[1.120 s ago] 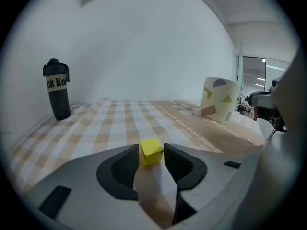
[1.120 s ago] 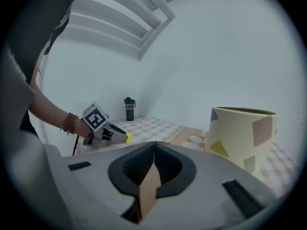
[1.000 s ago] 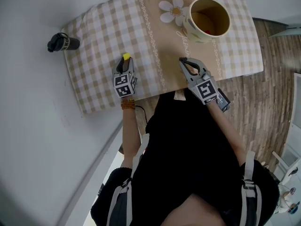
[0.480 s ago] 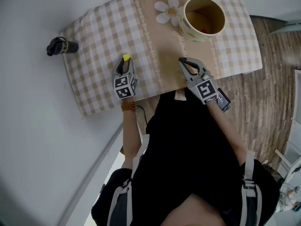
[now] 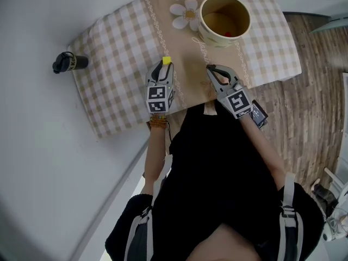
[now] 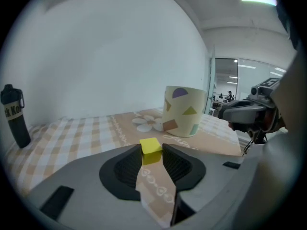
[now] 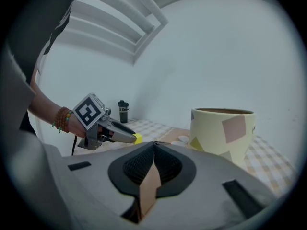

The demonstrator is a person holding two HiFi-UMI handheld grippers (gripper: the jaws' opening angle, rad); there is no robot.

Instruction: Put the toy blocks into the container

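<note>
Left gripper [image 5: 164, 65]: pinching the yellow toy block [image 6: 150, 146] between its tips; the jaws have just been closing a little on it.
Yellow toy block: sits at the very front of the left gripper's jaws, its top face standing above them; in the right gripper view it is off the cloth, and it is short of the container and to that container's left in the head view.
Right gripper [image 7: 154, 143]: jaws pressed together tip to tip, with nothing between them; it is over the near edge of the tabletop, in front of the container.
Container [image 5: 215, 38]: a cream cup with coloured shapes on its wall, upright on the beige runner, near the far edge of the tabletop.
Inside the container: a small red piece [image 5: 228, 34] lies at the bottom; what it is cannot be told.
Checked tablecloth [image 5: 119, 53]: beige and white, covering the tabletop, with a daisy print [image 5: 187, 15] just left of the container.
Black bottle [image 6: 14, 116]: upright at the far left, just off the cloth's edge, well apart from both grippers.
Person: black top; a beaded bracelet [image 5: 157, 123] on the left wrist.
</note>
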